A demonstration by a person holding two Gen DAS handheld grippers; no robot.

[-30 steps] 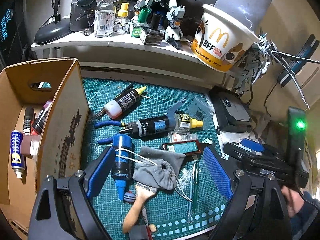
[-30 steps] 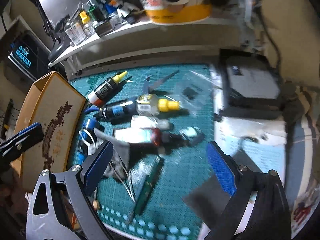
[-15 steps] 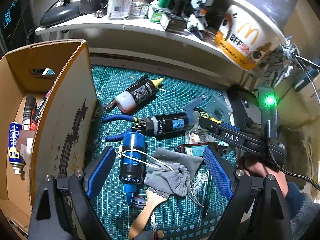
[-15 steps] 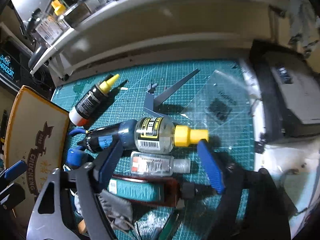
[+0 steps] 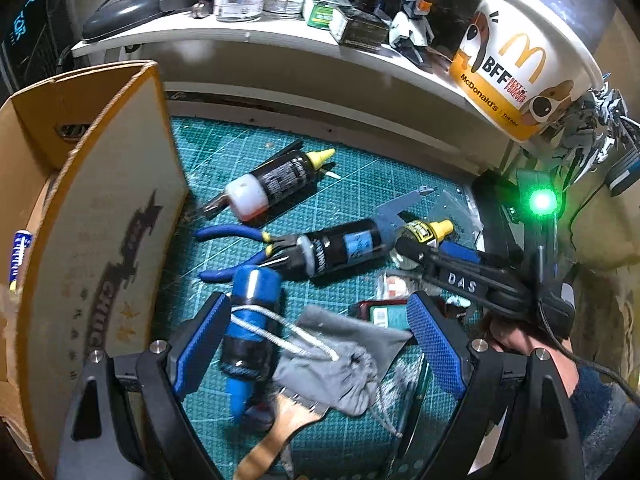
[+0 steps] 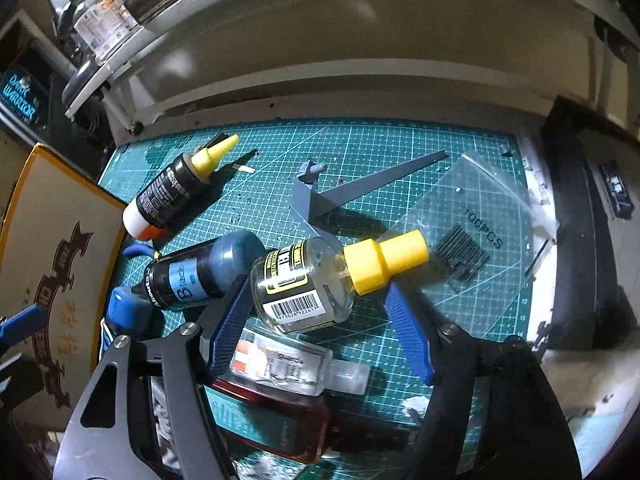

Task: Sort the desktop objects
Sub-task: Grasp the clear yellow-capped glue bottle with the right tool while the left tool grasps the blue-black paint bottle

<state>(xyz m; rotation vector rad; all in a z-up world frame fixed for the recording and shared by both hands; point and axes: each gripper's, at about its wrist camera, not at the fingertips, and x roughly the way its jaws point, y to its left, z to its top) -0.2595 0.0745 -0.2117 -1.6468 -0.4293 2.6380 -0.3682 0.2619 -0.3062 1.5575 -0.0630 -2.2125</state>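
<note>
Right gripper [image 6: 320,320]: pitched steeply down over the green cutting mat [image 6: 400,152]. Jaws have just been closing and stand part-way in, the clear glass bottle with yellow cap [image 6: 312,284] lying between them; left pad at the bottle's base, right pad just beside the cap, firm contact on both sides not confirmed.

Bottle: on its side at mid-mat, yellow-and-black label and barcode up, cap pointing to the picture's right. Its base touches a dark bottle with blue label [image 6: 192,276]; a flat clear bottle [image 6: 288,360] lies just below it, a clear bag marked 100PCS [image 6: 476,236] beyond the cap.

Left gripper [image 5: 316,344]: also angled down, jaws wide and released, nothing gripped. Between the pads lie a blue-capped bottle [image 5: 252,320] wound with white cord and a grey drawstring pouch [image 5: 344,364].

Further out: blue-handled pliers [image 5: 228,234], a yellow-tipped black bottle [image 5: 276,184], and a cardboard box [image 5: 100,220] along the mat's left edge.
</note>
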